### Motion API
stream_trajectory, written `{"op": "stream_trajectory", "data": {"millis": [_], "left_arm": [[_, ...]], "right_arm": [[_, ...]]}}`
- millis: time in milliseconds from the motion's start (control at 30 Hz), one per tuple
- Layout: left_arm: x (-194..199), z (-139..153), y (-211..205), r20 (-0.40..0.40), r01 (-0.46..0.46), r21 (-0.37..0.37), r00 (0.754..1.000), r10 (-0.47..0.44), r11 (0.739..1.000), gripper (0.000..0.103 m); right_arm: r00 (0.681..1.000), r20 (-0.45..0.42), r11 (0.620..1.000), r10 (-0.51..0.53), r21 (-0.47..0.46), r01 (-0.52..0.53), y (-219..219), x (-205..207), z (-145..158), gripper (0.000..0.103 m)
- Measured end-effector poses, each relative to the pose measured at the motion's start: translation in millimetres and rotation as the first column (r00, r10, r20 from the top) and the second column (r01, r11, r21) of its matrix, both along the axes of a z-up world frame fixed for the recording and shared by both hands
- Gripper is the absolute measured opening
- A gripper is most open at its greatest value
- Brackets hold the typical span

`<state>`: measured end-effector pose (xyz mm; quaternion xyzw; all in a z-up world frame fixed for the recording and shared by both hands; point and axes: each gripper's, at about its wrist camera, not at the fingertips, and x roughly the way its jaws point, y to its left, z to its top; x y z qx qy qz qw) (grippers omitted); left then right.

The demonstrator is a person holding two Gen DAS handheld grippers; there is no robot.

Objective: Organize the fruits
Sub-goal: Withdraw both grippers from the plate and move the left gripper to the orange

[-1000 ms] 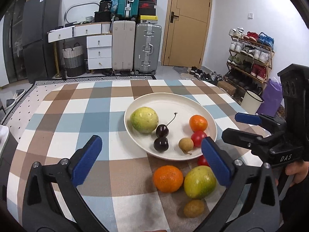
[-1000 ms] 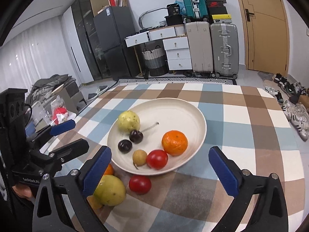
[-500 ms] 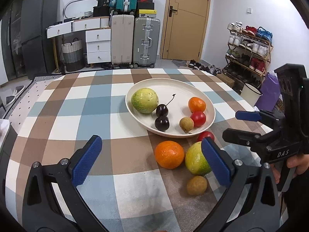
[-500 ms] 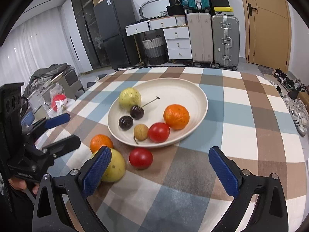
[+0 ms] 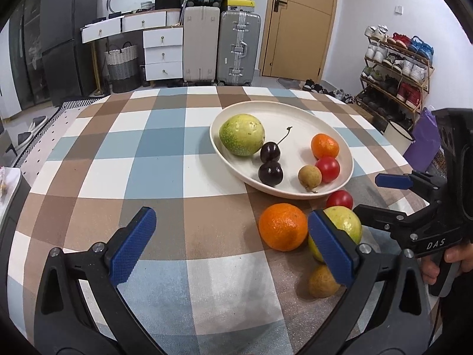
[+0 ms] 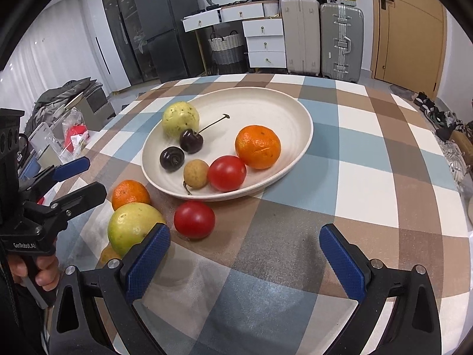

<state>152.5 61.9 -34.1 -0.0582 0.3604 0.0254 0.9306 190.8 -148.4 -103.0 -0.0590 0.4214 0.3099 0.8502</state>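
Four fruits lie near the plate (image 6: 295, 159), among them a tomato (image 6: 194, 219). Both the left gripper (image 5: 233, 245) and right gripper (image 6: 244, 257) gape wide, holding nothing.

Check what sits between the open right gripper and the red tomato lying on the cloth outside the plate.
Nothing: in the right wrist view only bare checked tablecloth separates the open right gripper from the loose red tomato.

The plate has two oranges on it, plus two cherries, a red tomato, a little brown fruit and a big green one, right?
Not quite. The plate holds only one orange; the other orange sits on the tablecloth beside the plate, as the right wrist view shows. The rest is right.
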Motion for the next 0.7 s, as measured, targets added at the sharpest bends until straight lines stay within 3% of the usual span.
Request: {"op": "stream_trajectory", "data": {"millis": [500, 700], "left_arm": [[13.5, -12.7, 8.7, -0.073, -0.008, -0.046, 0.997, 0.005, 0.999, 0.102], [17.3, -15.2, 5.3, -0.083, 0.028, -0.055, 0.996, -0.033, 0.998, 0.102]], "right_arm": [[0.994, -0.046, 0.995, -0.096, -0.04, 0.095, -15.2, 16.6, -4.8, 0.102], [0.998, -0.037, 0.998, -0.048, -0.038, 0.046, -5.1, 12.2, -4.8, 0.102]]}}
